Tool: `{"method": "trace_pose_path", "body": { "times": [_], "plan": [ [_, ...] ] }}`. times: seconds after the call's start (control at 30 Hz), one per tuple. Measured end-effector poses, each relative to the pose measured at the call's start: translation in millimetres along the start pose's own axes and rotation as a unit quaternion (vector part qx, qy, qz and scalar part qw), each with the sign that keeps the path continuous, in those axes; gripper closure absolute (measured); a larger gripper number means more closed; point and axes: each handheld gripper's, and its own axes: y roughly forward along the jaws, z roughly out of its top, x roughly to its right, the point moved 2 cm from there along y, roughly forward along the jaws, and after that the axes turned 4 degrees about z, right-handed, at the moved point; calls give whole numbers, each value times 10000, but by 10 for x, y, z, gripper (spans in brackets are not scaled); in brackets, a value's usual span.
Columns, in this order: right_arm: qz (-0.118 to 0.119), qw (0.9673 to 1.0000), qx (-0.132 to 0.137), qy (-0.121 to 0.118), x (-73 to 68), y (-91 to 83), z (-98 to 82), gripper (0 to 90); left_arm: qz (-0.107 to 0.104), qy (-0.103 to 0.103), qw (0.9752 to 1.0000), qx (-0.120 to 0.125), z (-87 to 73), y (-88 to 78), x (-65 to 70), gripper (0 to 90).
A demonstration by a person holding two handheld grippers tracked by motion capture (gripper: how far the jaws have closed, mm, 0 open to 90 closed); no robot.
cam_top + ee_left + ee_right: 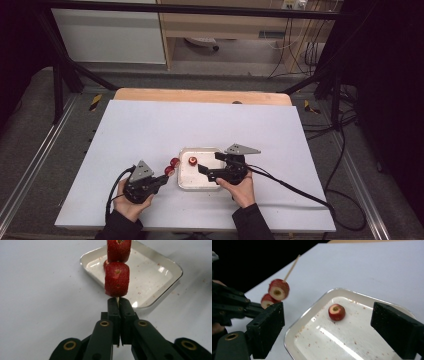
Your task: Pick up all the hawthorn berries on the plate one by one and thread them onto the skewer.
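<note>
The left gripper [117,305] is pinching the skewer [117,299]; the right gripper [329,335], spread wide, should be closing gently around the fruit [336,312] at twelve o'clock in the tray [294,332].

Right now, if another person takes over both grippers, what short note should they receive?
Left gripper: shut on the thin wooden skewer, held beside the tray.
Right gripper: open, empty, over the shallow white rectangular tray.
Done: two red strawberry pieces are threaded on the skewer.
Left: one red strawberry piece lies in the tray; probably pick it up and thread it next.
</note>
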Motion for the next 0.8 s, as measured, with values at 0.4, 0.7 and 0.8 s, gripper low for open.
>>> {"method": "trace_pose_path", "body": {
  "times": [0.4,0.7,0.8],
  "plan": [
    [-227,9939,-1032,-320,46,60,133,96,-101,107,9998,-158,-140,-93,-143,882],
    [-295,9850,-1606,-556,18,183,288,85,-17,38,9998,-205,-246,-175,-276,882],
    [-369,9806,-1805,-664,7,240,332,83,-32,29,9998,-219,-259,-185,-300,882]
  ]
}}
